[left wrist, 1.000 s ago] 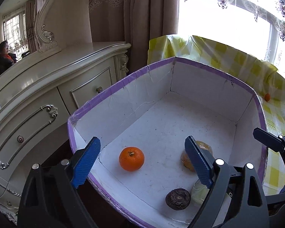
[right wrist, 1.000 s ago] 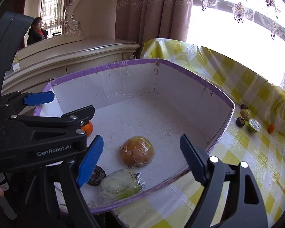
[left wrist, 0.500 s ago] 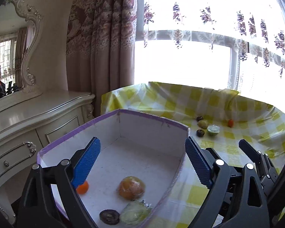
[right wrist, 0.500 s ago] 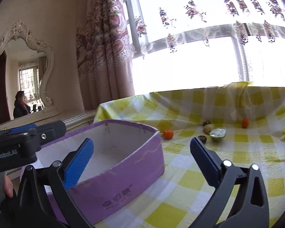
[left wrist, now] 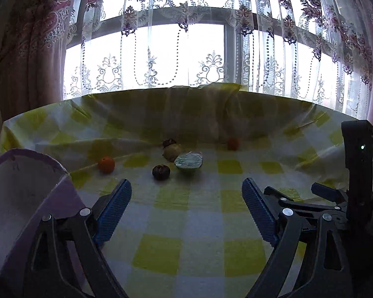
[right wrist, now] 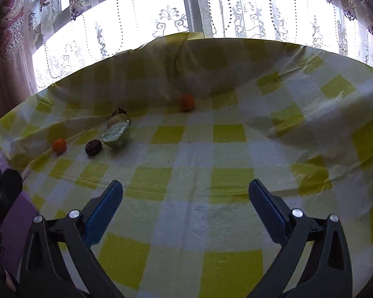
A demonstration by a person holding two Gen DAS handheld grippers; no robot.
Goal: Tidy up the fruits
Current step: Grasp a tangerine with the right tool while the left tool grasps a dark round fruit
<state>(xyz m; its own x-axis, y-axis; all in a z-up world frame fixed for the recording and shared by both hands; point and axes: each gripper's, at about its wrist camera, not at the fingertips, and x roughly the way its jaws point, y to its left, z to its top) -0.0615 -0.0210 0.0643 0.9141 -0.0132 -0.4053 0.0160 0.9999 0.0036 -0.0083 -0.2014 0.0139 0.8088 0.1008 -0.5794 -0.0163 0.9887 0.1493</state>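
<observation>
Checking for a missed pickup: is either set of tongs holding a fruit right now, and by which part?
Nothing is held. The left tongs and right tongs are both open and empty above the tablecloth.

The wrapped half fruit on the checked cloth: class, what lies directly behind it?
Behind the wrapped half fruit sits a yellowish round fruit, and behind that a dark fruit, mostly covered. Whether they touch cannot be told.
</observation>
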